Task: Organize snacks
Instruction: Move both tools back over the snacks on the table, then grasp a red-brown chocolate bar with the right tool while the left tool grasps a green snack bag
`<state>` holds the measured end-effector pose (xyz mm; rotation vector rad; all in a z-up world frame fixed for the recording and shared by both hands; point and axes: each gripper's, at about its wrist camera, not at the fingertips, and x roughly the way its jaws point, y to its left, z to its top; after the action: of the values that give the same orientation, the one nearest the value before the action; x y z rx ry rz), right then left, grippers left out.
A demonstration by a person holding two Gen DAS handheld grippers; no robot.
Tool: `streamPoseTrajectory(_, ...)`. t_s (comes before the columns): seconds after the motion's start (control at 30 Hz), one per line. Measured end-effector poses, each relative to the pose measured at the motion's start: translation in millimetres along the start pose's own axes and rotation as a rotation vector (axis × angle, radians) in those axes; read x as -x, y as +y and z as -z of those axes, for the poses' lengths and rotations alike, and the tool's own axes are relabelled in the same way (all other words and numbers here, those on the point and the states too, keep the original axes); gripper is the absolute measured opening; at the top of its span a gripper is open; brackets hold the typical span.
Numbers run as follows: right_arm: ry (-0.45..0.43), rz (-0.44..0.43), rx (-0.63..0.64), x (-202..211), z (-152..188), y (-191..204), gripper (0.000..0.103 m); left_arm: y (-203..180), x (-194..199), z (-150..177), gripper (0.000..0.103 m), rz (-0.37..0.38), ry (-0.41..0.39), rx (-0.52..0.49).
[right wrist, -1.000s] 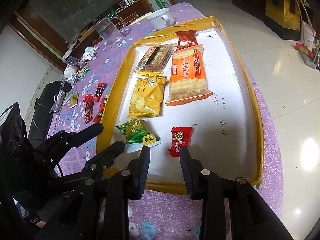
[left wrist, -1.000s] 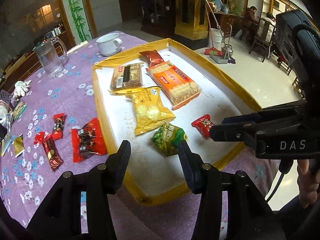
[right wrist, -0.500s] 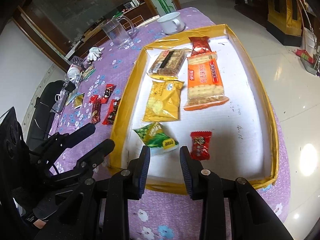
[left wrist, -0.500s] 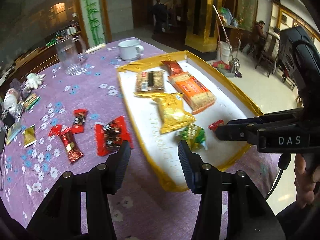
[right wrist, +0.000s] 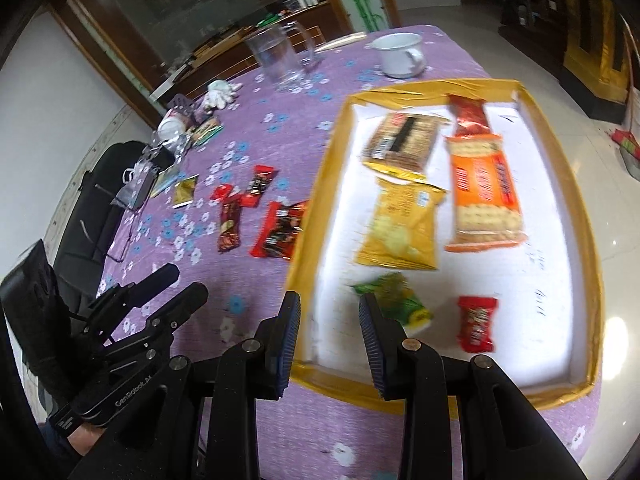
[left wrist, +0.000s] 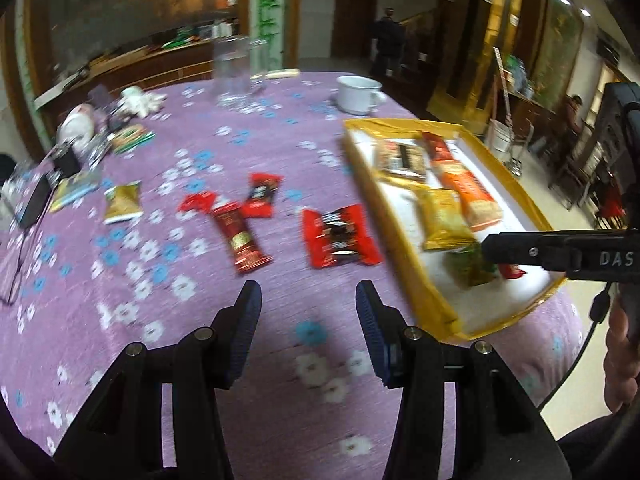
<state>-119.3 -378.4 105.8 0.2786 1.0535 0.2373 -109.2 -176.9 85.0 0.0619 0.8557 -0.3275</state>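
Observation:
A yellow-rimmed white tray (left wrist: pixel 404 264) (right wrist: pixel 316 200) on the purple flowered tablecloth holds an orange biscuit pack (right wrist: pixel 484 196), a yellow chips bag (right wrist: pixel 400 228), a brown cracker pack (right wrist: pixel 400 140), a green packet (right wrist: pixel 400 300) and a small red candy (right wrist: pixel 476 322). Left of the tray lie a red packet (left wrist: pixel 340 236) (right wrist: pixel 280 230), a dark red bar (left wrist: pixel 240 240) and a gold packet (left wrist: pixel 122 202). My left gripper (left wrist: pixel 308 300) (right wrist: pixel 188 286) hangs open and empty over bare cloth, just short of the red packet. My right gripper (right wrist: pixel 329 308) (left wrist: pixel 486 244) is open and empty above the tray's near left corner.
At the table's far side stand a glass pitcher (right wrist: pixel 276 56) and a white mug (right wrist: pixel 398 56). A white glove (right wrist: pixel 220 92) and small clutter sit at the far left, with a black chair (right wrist: pixel 92 200) beyond that edge. The floor drops away right of the tray.
Both grippers have swung left. The left one has gone from over the tray's near edge to over the cloth by the loose red snacks. Neither jaw gap has changed.

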Motion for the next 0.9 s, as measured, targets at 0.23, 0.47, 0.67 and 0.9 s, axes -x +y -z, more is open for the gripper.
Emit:
streamPoseTrajectory(0.23, 0.029, -0.031, 0.068, -14.3, -9.0, 39.4, 0.034, 43.3, 7.8, 13.1, 0.047, -0.041, 0.008, 0.078)
streamPoseTrajectory(0.47, 0.102, -0.094, 0.101, -45.7, -21.9, 79.7, 0.034, 85.8, 18.2, 24.7, 0.047, -0.079, 0.015, 0.129)
streamPoseTrajectory(0.67, 0.160, -0.103, 0.108, -89.1, -43.6, 110.0, 0.034, 129.5, 26.5, 32.5, 0.047, -0.110, 0.021, 0.178)
streamPoseTrajectory(0.9, 0.195, -0.027, 0.143, -149.8, -78.2, 132.7, 0.034, 177.6, 30.0, 40.0, 0.047, -0.145, 0.042, 0.247)
